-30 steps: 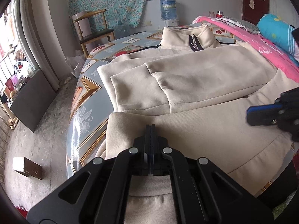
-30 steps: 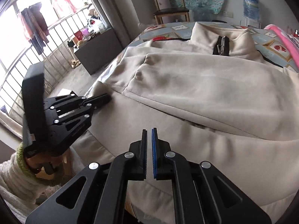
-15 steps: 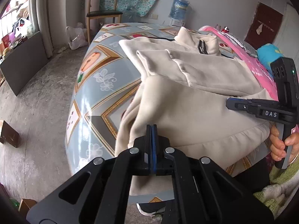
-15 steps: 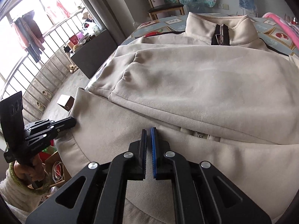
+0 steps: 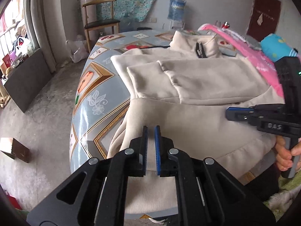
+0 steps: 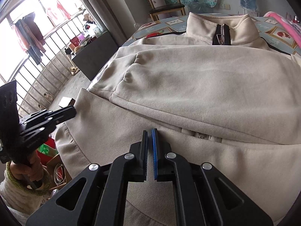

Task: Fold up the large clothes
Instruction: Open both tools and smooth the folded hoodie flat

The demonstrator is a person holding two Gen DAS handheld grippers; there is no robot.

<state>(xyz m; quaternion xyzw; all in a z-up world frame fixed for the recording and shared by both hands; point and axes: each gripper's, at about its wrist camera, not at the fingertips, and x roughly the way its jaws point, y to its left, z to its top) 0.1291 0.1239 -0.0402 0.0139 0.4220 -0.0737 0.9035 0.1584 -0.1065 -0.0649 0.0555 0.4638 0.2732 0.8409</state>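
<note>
A large cream zip-neck sweatshirt [image 5: 197, 128] lies on the patterned table [image 5: 97, 94], sleeves folded across its chest, collar at the far end; it also fills the right wrist view [image 6: 197, 86]. My left gripper [image 5: 151, 130] hovers over the hem's left corner with its jaws slightly apart and nothing between them. My right gripper [image 6: 150, 131] is over the hem near the zip pocket, jaws nearly closed with a thin empty gap. Each gripper shows in the other's view: the right one [image 5: 231, 111], the left one [image 6: 69, 112].
A wooden chair [image 5: 99, 18] and a water bottle [image 5: 175, 7] stand beyond the table. Pink bedding [image 5: 254, 52] lies along the right. A dark cabinet [image 5: 24, 79] and a small box [image 5: 15, 148] stand on the concrete floor at left. Boxes [image 6: 54, 160] sit under the table edge.
My left gripper's jaws have opened a little and let go of the hem corner, which now lies flat. The right gripper has stayed over the hem.
</note>
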